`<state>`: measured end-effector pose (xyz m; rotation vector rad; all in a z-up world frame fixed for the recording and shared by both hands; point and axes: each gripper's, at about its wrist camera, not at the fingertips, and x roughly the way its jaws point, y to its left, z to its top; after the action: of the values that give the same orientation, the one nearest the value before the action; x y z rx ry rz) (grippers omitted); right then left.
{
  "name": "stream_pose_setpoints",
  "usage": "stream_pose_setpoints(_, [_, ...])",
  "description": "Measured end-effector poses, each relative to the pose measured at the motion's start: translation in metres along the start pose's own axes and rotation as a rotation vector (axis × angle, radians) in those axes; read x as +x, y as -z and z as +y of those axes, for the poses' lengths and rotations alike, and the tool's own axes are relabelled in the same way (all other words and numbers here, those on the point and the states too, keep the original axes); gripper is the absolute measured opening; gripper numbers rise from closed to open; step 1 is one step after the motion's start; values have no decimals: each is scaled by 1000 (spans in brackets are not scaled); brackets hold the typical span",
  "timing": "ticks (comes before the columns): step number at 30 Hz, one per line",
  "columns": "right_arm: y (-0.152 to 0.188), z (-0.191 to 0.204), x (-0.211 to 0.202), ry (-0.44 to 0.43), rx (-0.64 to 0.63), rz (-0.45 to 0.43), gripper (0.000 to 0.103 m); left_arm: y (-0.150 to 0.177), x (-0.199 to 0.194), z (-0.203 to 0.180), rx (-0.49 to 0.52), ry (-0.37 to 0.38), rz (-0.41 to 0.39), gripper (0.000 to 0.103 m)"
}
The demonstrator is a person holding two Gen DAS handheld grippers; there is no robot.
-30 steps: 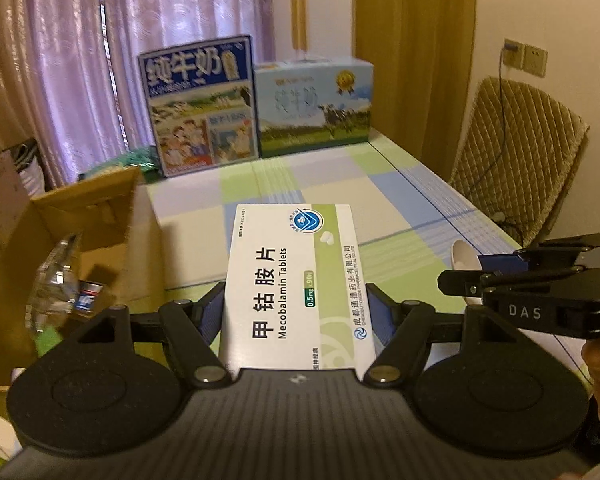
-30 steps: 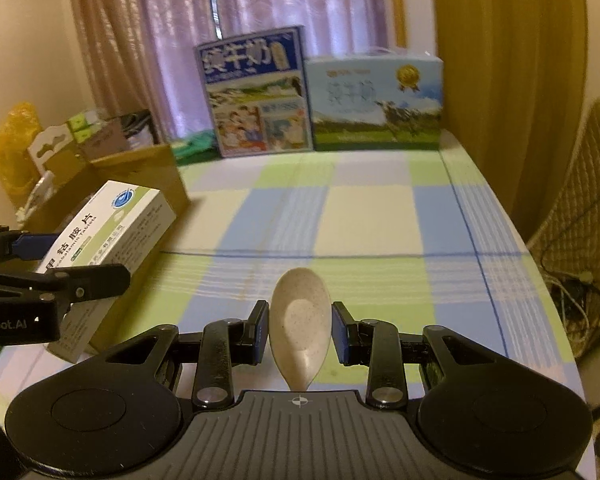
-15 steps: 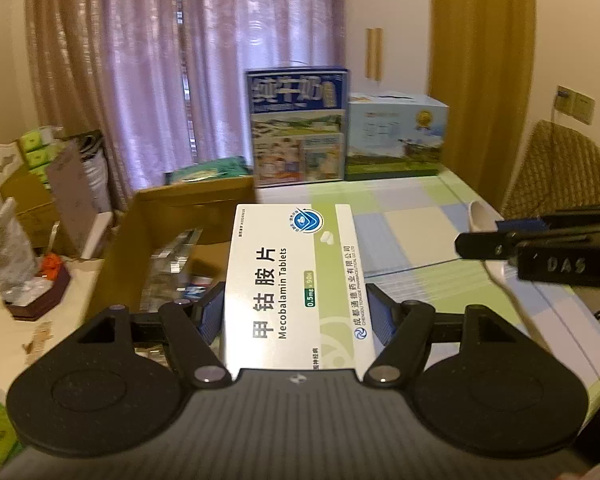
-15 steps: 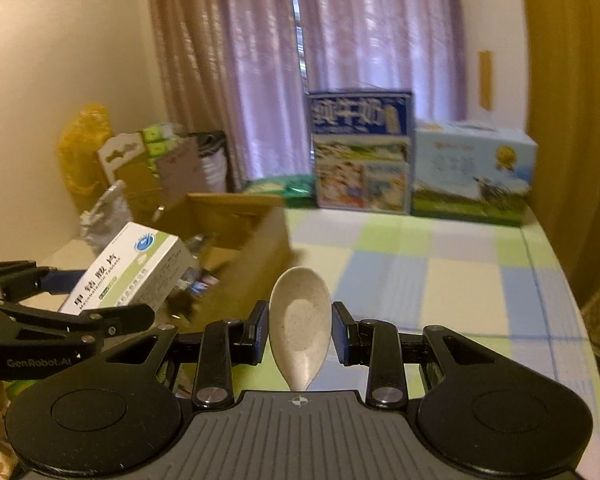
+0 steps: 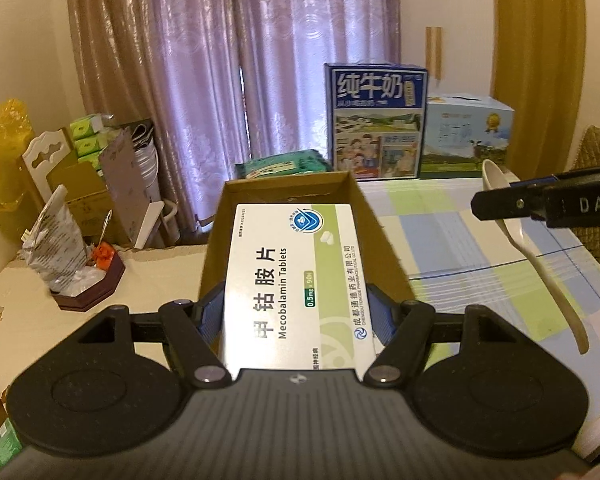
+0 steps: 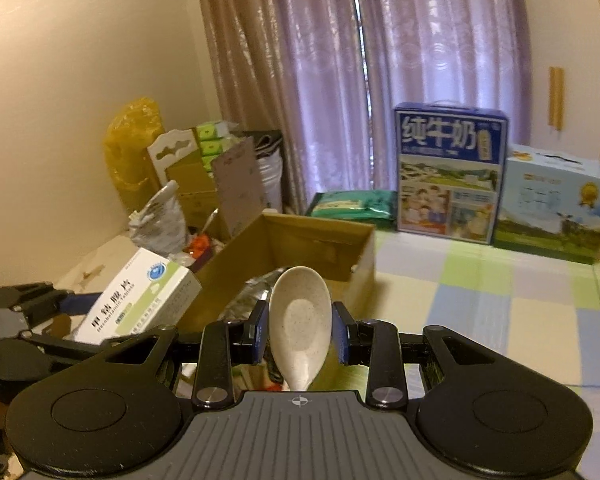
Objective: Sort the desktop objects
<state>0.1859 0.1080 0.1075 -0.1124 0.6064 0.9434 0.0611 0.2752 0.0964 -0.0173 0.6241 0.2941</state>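
My left gripper [image 5: 296, 314] is shut on a white and green Mecobalamin tablet box [image 5: 296, 280], held above the open cardboard box [image 5: 288, 188]. In the right wrist view the same tablet box [image 6: 140, 300] hangs at the left, over the near-left corner of the cardboard box [image 6: 312, 236]. My right gripper [image 6: 300, 328] is shut on a beige speckled spoon [image 6: 300, 320], bowl pointing forward, just short of the carton's near edge. From the left wrist view the spoon [image 5: 536, 256] hangs handle down from the right gripper [image 5: 500, 204] over the checked tablecloth. Silvery packets lie inside the carton.
A blue milk carton [image 6: 448, 172] and a light blue gift box [image 6: 552, 204] stand at the table's far end, with a green wipes pack [image 6: 352, 204] beside them. Left of the table a side surface holds a dark tray [image 5: 88, 284] with crumpled foil, cardboard and bags.
Both grippers swung left from the checked tablecloth toward the cardboard box; the tablet box now hangs over the carton and the spoon nears its near edge. Both grips are unchanged.
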Motion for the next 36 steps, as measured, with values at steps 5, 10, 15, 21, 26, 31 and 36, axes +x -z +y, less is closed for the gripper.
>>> stream_pose_setpoints(5, [-12, 7, 31, -37, 27, 26, 30, -4, 21, 19, -27, 7, 19, 67])
stream_pose_setpoints(10, [-24, 7, 67, -62, 72, 47, 30, -6, 44, 33, -44, 9, 39, 67])
stream_pose_setpoints(15, [-26, 3, 103, -64, 104, 64, 30, -6, 70, 44, -66, 25, 57, 67])
stream_pose_setpoints(21, [-21, -3, 140, -85, 143, 88, 31, -3, 91, 48, -95, 31, 72, 81])
stream_pose_setpoints(26, [-18, -9, 138, -62, 146, 65, 57, -3, 83, 52, -118, 22, 43, 85])
stream_pose_setpoints(31, [-18, -15, 107, -48, 157, 32, 73, -1, 58, 50, -134, -28, 7, 99])
stream_pose_setpoints(36, [-9, -13, 56, -2, 133, -14, 101, 6, 23, 48, -167, -48, -9, 102])
